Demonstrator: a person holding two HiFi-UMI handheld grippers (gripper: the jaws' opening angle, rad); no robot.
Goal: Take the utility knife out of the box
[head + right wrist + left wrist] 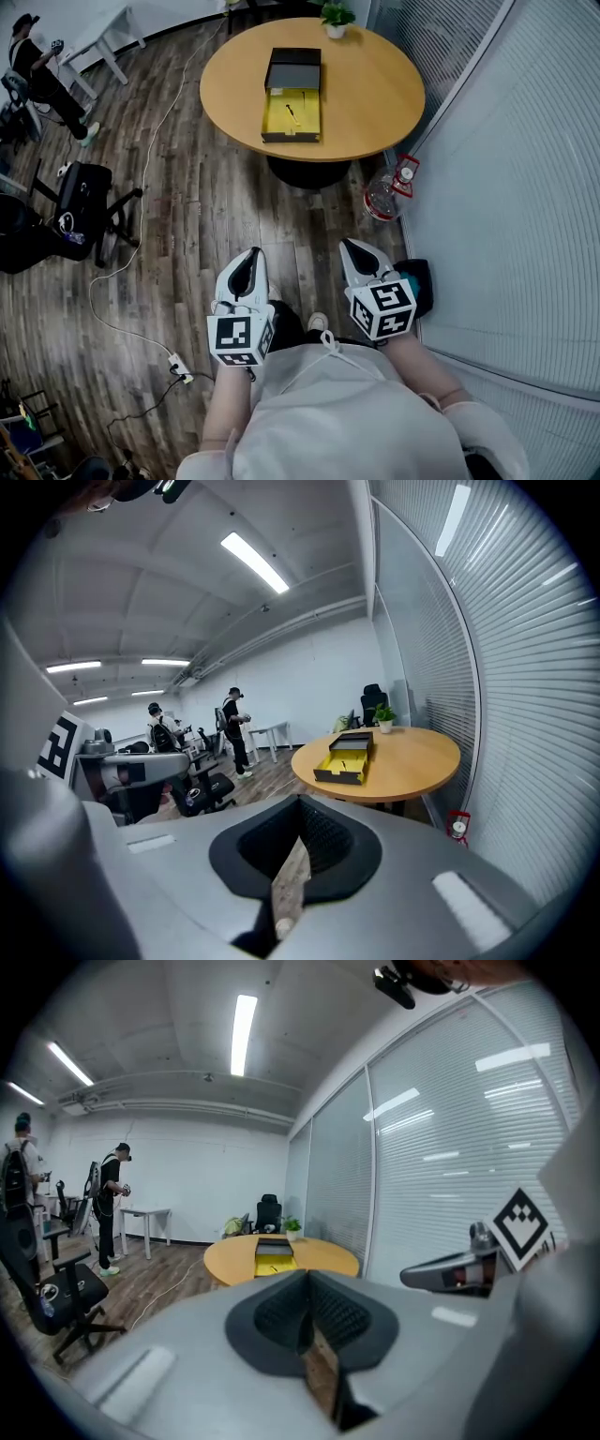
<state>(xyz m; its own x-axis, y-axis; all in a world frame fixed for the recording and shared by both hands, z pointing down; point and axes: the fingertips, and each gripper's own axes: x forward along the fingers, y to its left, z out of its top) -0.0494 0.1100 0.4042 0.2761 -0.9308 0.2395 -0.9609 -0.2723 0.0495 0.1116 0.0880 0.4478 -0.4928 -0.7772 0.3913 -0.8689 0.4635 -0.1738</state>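
Observation:
An open box with a yellow lining [292, 114] lies on the round wooden table [375, 94], its black lid [293, 67] lying just behind it. A small dark utility knife [293, 114] rests on the yellow lining. Both grippers are held low in front of the person's body, well short of the table and over the wooden floor. My left gripper [251, 253] is shut and empty, and my right gripper [349, 244] is shut and empty too. The box [274, 1255] shows far ahead past the left gripper [307, 1277]. The right gripper [300, 806] also has the box [345, 759] far ahead of it.
A potted plant [336, 19] stands at the table's far edge. A clear water bottle [380, 197] and a red item [405, 173] sit on the floor by the blind-covered glass wall [506, 187]. An office chair [84, 202], a white cable [141, 216] and a person [37, 66] are on the left.

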